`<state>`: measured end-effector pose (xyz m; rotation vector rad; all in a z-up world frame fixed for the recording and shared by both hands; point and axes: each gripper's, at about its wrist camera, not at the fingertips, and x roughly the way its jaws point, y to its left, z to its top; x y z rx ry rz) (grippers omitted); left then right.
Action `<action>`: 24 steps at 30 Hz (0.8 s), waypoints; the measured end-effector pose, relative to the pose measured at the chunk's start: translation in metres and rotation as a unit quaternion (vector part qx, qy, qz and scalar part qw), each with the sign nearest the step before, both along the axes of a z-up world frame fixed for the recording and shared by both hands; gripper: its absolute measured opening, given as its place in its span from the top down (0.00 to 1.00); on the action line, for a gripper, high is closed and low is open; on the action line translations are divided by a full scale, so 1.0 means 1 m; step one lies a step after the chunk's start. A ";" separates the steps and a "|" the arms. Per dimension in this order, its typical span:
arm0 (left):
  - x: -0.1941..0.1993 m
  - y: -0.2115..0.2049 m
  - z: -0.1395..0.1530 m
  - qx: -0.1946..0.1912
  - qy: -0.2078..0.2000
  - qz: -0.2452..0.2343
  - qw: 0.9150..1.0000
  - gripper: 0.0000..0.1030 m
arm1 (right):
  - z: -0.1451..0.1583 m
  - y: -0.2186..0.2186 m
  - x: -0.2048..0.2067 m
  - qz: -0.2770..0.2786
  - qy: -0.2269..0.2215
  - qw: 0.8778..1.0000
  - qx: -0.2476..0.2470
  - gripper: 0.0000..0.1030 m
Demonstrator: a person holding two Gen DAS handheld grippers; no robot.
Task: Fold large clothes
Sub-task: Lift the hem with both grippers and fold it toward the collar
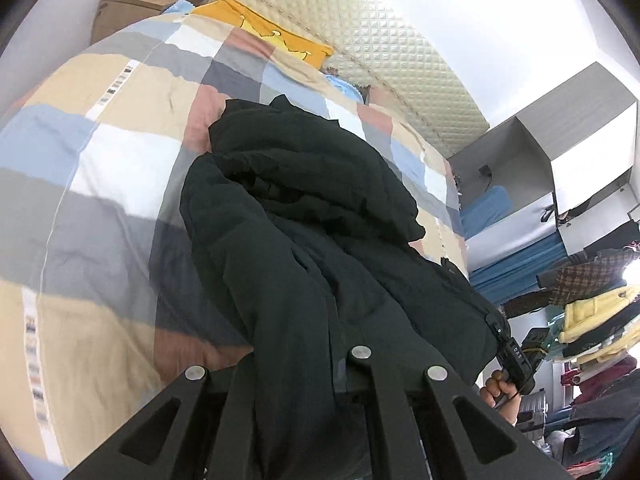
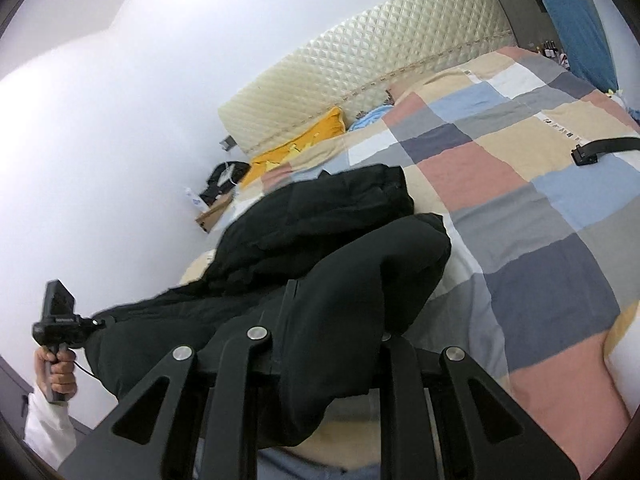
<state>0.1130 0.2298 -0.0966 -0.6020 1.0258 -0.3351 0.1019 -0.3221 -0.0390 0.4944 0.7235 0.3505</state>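
Two grippers clamp a black coat over the patchwork quilt.

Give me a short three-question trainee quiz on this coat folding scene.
1. True or false: both grippers' jaws are clamped on the black padded coat.
2. What lies under the coat? A) patchwork duvet B) bare floor C) wooden desk
3. Fill in: the pillow by the quilted headboard is ____.

Key: 1 true: left gripper and right gripper both grip it. 2 A, the patchwork duvet. 3 yellow, the yellow pillow.
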 end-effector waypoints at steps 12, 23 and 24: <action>-0.080 0.013 0.032 -0.022 0.008 -0.005 1.000 0.95 | 0.051 0.005 -0.052 -0.029 -0.057 0.997 0.044 0.82; -0.100 0.001 0.043 -0.008 0.019 -0.020 1.000 0.95 | 0.055 -0.015 -0.072 -0.029 -0.046 0.996 0.069 0.82; -0.095 0.002 0.041 -0.007 0.022 -0.016 1.000 0.95 | 0.054 -0.015 -0.068 -0.030 -0.041 0.996 0.075 0.82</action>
